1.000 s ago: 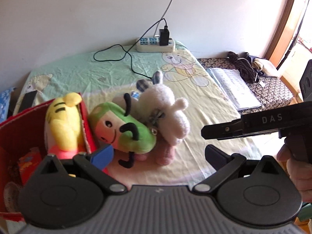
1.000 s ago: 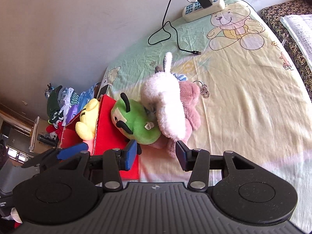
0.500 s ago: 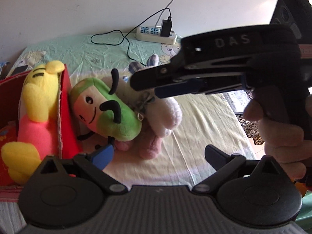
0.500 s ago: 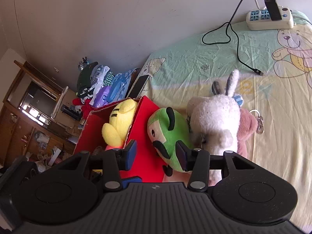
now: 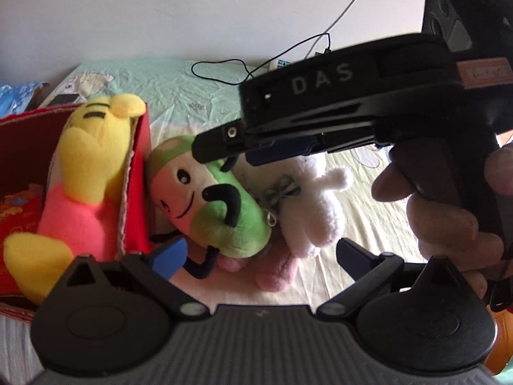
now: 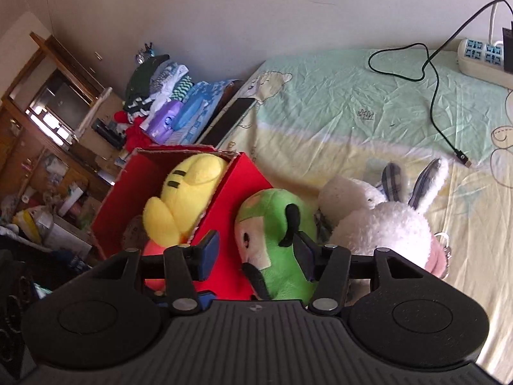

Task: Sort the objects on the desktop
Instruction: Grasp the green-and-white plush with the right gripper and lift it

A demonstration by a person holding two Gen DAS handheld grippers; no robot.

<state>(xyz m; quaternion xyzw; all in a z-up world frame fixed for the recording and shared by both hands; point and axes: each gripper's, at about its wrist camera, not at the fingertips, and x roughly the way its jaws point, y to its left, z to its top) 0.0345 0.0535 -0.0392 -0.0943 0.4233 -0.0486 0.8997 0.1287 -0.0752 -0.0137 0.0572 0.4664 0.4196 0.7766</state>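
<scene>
the green plush toy [image 6: 275, 240] is lying on the bedsheet [image 6: 368, 118], leaning against the outer wall of the red box [image 6: 243, 176] and touching the white rabbit toy [image 6: 378, 224] on its other side. a pink toy [image 5: 275, 269] is partly hidden under both. the yellow and pink toy [image 5: 86, 176] is already sitting inside the box.

the right gripper [image 6: 256, 253] is hovering just above the green toy with its fingers spread wide, one on the box side and one close to the toy's black arm, not squeezing anything. the left gripper [image 5: 259, 253] is waiting near the toy's lower end, fingers also wide apart and holding nothing.

the green toy is looking light, soft and squashy, so it is likely going to give under the pads and not slip much. the plump middle of the body seems the best place to pinch; the thin black arms and legs would probably stretch or slide out. the metal clip [image 5: 272, 221] between it and the rabbit may be snagging, so lifting straight up could be dragging the neighbour along.
</scene>
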